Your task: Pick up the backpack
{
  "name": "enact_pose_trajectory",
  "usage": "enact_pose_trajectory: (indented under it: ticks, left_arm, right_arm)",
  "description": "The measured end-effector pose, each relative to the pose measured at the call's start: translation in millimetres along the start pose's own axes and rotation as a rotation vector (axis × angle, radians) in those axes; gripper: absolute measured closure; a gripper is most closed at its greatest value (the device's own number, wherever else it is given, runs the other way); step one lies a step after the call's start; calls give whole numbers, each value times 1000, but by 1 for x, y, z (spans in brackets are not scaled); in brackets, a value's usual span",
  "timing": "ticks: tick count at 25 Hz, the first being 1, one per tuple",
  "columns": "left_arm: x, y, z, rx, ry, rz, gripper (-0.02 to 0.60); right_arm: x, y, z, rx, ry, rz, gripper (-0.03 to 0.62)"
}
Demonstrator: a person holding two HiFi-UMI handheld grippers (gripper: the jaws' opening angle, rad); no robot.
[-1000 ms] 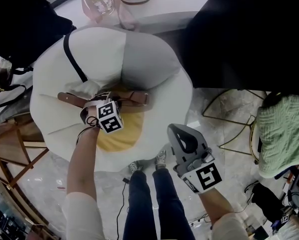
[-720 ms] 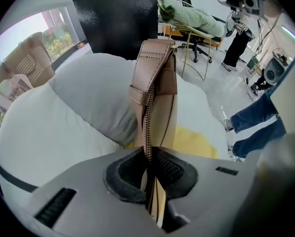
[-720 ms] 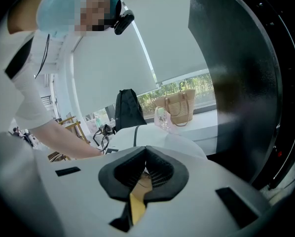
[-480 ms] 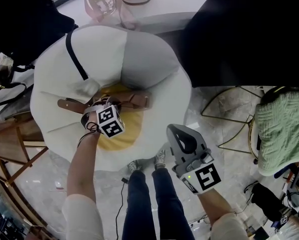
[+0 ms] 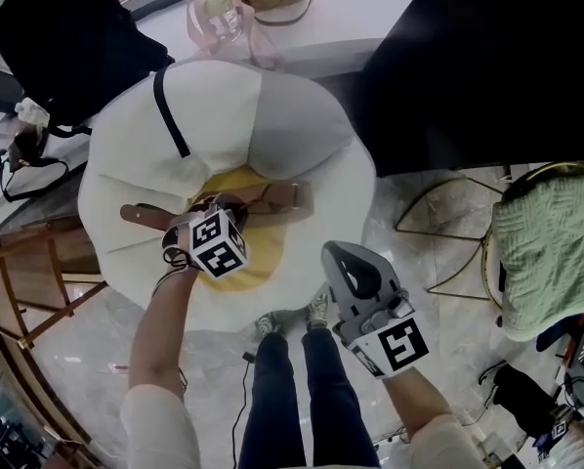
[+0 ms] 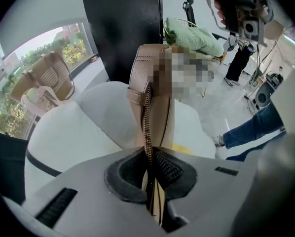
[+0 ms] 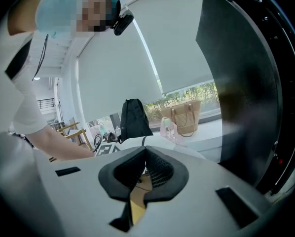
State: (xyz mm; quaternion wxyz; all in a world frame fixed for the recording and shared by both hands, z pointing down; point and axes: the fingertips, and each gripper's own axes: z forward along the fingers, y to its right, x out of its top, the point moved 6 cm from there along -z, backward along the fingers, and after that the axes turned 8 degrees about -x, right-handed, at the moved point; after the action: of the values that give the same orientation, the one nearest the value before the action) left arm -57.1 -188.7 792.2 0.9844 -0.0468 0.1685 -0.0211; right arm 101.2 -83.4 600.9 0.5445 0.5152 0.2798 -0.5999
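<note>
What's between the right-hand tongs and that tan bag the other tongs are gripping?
Only the white rim of the egg-shaped cushion separates the right tongs from the tan bag, as the head view shows.

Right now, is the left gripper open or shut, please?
Shut on the tan backpack: the left gripper has its fingers pinching the zippered edge, no gap between them.
</note>
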Motion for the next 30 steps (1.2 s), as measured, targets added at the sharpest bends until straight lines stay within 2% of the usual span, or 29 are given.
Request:
enact_pose_trajectory:
  ticks: [6, 15, 30]
  left_arm:
    - [27, 4, -73, 38, 30, -12, 538]
    - [65, 8, -189, 135, 39, 31, 538]
    - [102, 48, -336, 166, 91, 16, 538]
  right_arm:
    - [47, -19, -17, 4, 61, -14, 574]
    - [132, -32, -52, 11, 167, -62, 574]
    - [247, -82, -97, 27, 236, -129, 574]
